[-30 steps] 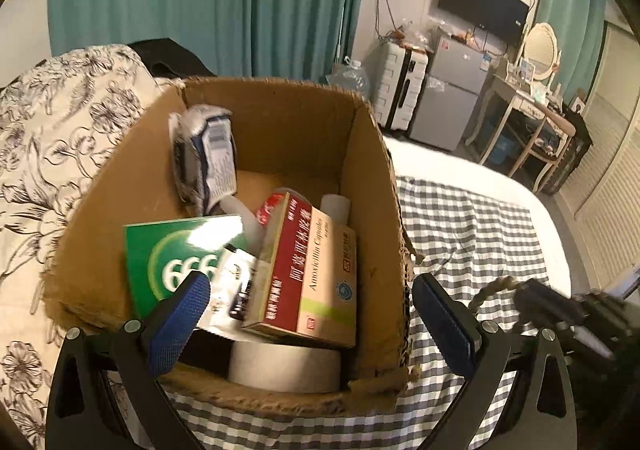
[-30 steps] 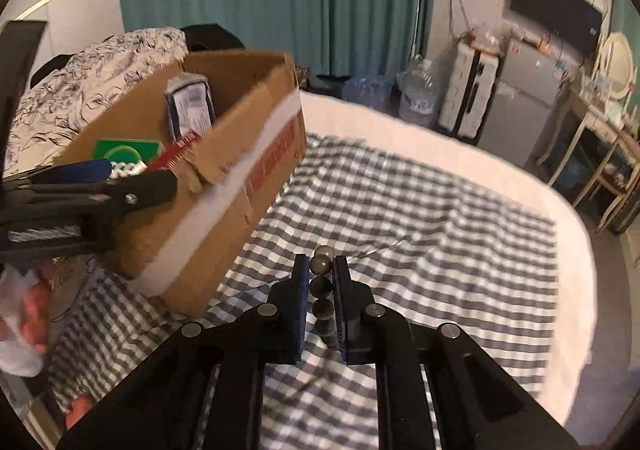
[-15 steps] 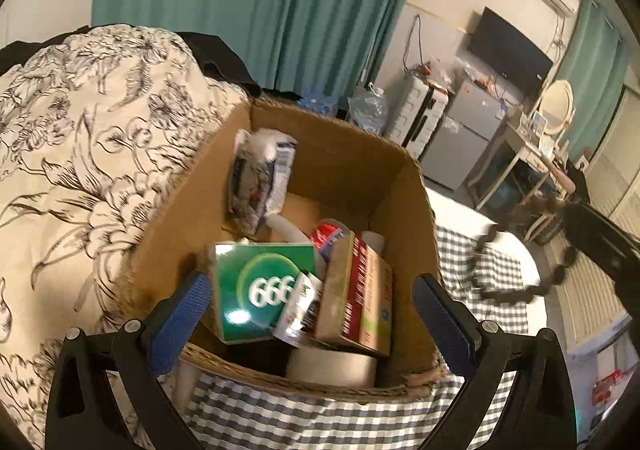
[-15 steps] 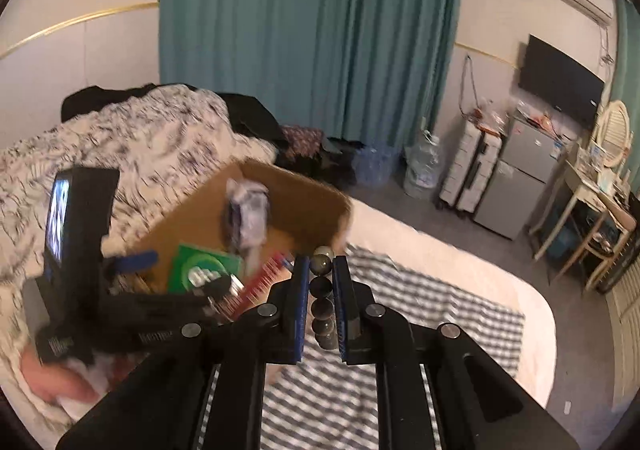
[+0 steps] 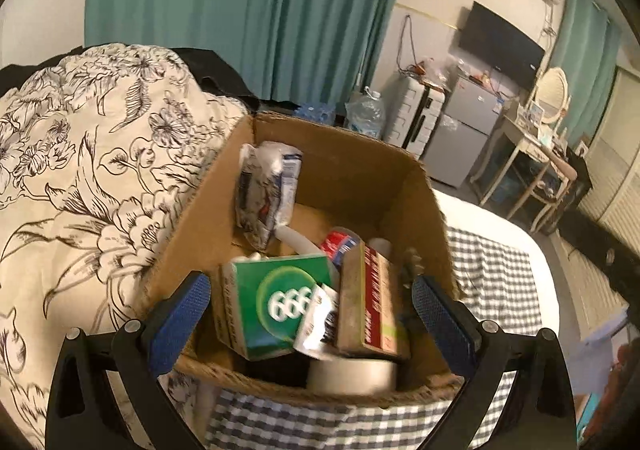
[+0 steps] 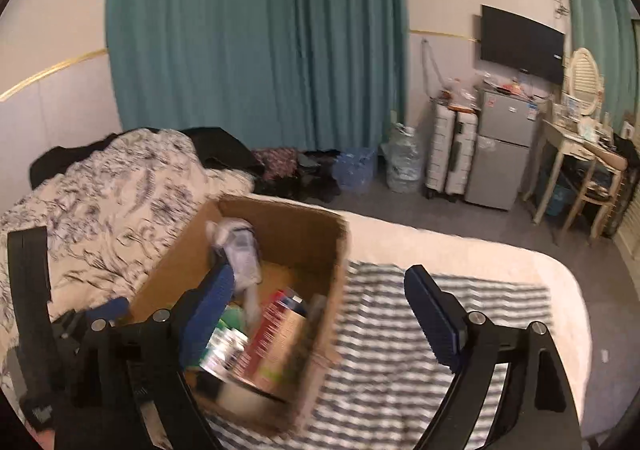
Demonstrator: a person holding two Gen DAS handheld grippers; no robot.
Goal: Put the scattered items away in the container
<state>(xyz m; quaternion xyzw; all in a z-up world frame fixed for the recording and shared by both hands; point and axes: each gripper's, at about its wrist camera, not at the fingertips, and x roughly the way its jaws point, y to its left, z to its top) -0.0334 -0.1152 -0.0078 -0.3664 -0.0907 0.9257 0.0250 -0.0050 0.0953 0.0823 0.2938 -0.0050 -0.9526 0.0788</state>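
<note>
An open cardboard box (image 5: 352, 177) (image 6: 288, 226) stands on the bed. It holds a green "666" box (image 5: 276, 302), a red-and-tan medicine box (image 5: 372, 314) (image 6: 276, 338), a crumpled white packet (image 5: 268, 189) (image 6: 240, 250) and a roll of tape (image 5: 352, 374). A blurred dark strand (image 5: 410, 266) lies against the box's right inner wall. My left gripper (image 5: 312, 314) is open and straddles the near wall. My right gripper (image 6: 320, 310) hangs above the box's right side, its jaws opening with nothing held between them.
A floral duvet (image 5: 80, 169) (image 6: 100, 189) is heaped left of the box. A grey checked cloth (image 5: 496, 282) (image 6: 400, 350) covers the mattress on the right. Beyond the bed are teal curtains, a water bottle (image 6: 404, 161), suitcases, a small fridge (image 6: 500, 153) and a dressing table.
The right gripper, shut on a string of dark beads before, has risen over the box and spread its jaws; the beads are gone from between them. The left gripper drew back earlier, then stayed.
</note>
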